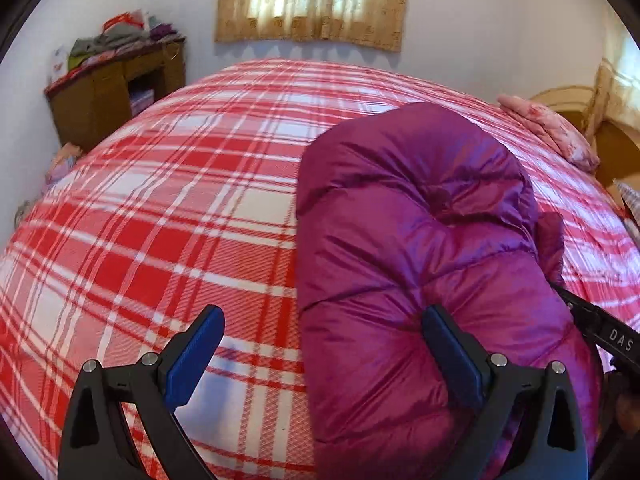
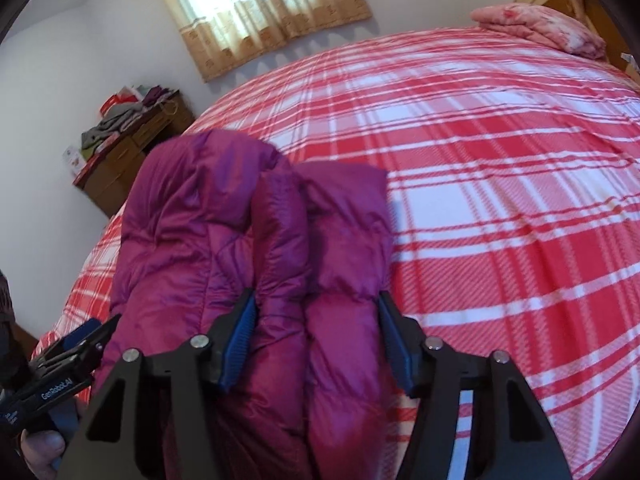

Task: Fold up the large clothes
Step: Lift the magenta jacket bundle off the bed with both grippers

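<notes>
Cabinet [image 1: 116,92], brown wood, far left: open shelf holds folded cloth; heaped clothes on top. Bed [image 1: 180,208]: red-and-white plaid sheet, pink quilt [image 2: 540,28] at far right. Jacket [image 1: 420,248]: magenta, glossy, puffy quilted, bundled lengthwise on near bed. Left gripper [image 1: 322,348]: jaws wide, right finger touching jacket, holding nothing. Right gripper [image 2: 316,336]: jaws clamped on jacket folds.
</notes>
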The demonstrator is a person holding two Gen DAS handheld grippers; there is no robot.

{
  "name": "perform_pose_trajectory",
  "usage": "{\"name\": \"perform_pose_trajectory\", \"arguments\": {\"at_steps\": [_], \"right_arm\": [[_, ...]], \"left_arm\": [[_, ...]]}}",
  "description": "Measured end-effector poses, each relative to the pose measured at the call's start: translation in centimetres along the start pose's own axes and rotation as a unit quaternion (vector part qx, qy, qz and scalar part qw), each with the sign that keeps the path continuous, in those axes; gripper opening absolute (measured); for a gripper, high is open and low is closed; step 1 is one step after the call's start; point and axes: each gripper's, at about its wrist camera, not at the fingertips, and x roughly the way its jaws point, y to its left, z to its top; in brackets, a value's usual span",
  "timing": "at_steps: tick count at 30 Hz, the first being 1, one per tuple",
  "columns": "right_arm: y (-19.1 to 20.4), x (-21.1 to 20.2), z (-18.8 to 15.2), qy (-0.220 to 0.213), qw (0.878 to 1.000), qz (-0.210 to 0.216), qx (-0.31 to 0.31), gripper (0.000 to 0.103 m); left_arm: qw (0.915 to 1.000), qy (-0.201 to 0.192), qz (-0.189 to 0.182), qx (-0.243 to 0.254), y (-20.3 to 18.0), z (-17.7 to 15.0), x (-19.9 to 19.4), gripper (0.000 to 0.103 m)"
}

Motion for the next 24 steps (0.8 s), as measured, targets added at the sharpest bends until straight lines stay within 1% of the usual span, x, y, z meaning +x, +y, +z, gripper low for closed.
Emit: {"name": "perform_pose_trajectory", "arguments": {"at_steps": [3,4,5,7,8,9,10,12,14,15,16,17,18,19,20,22,24], "right_arm": [[-1.2,0.6,-0.2,0.006,0.999,0.042,0.031,0.059],[-1.3,0.6,-0.2,0.006,0.998,0.05,0.034,0.059],[-1.2,0.7,-0.2,0.008,0.998,0.053,0.032,0.057],[-0.7,0.7,-0.2,0.014,0.998,0.053,0.021,0.056],[-0.7,0.6,-0.1,0.017,0.998,0.052,0.02,0.052],[-0.9,0.5,0.0,0.02,0.998,0.049,0.025,0.052],[-1.3,0.2,0.0,0.017,0.998,0.041,0.037,0.054],[-1.5,0.2,-0.1,0.011,0.998,0.042,0.043,0.056],[-0.7,0.4,-0.3,0.009,0.999,0.029,0.026,0.057],[-0.6,0.4,-0.2,0.01,1.0,0.025,0.017,0.048],[0.0,0.6,-0.3,0.016,0.999,0.034,0.007,0.044],[0.2,0.8,-0.4,0.022,0.999,0.046,0.007,0.039],[0.2,0.9,-0.4,0.025,0.998,0.055,0.011,0.032],[-0.1,0.8,-0.3,0.027,0.997,0.074,0.021,0.029],[-0.4,0.7,-0.4,0.026,0.995,0.094,0.032,0.025],[-0.2,-0.2,-0.5,0.014,0.994,0.101,0.024,0.022],[0.4,-1.2,-0.7,0.003,0.993,0.115,0.021,0.021]], "left_arm": [[0.9998,-0.001,-0.011,0.019,-0.8,0.2,0.3,0.099],[0.9996,0.0,-0.017,0.024,-1.0,0.3,0.5,0.097],[0.9994,0.0,-0.023,0.027,-1.2,0.4,0.5,0.091],[0.9986,-0.001,-0.034,0.04,-1.9,0.5,0.5,0.081],[0.9983,-0.006,-0.025,0.052,-2.3,0.4,0.4,0.081],[0.9982,-0.008,-0.02,0.056,-2.5,0.4,0.3,0.081],[0.9981,-0.01,-0.018,0.058,-2.6,0.4,0.2,0.081],[0.9983,-0.005,-0.018,0.055,-2.5,0.4,0.5,0.081],[0.9985,0.002,-0.019,0.051,-2.5,0.5,0.8,0.08],[0.9983,0.001,-0.022,0.054,-2.7,0.4,0.8,0.075],[0.9974,-0.002,-0.028,0.066,-3.3,0.4,0.7,0.061],[0.9962,-0.01,-0.015,0.085,-4.0,0.3,0.3,0.05],[0.995,-0.015,-0.004,0.099,-4.5,0.1,0.0,0.041],[0.9938,-0.019,0.006,0.109,-4.9,0.1,-0.2,0.024],[0.9931,-0.025,0.014,0.114,-5.1,0.1,-0.7,0.017],[0.9933,-0.043,0.016,0.106,-4.8,0.2,-2.3,0.013],[0.9924,-0.064,0.02,0.103,-4.3,0.3,-4.4,0.011]]}}
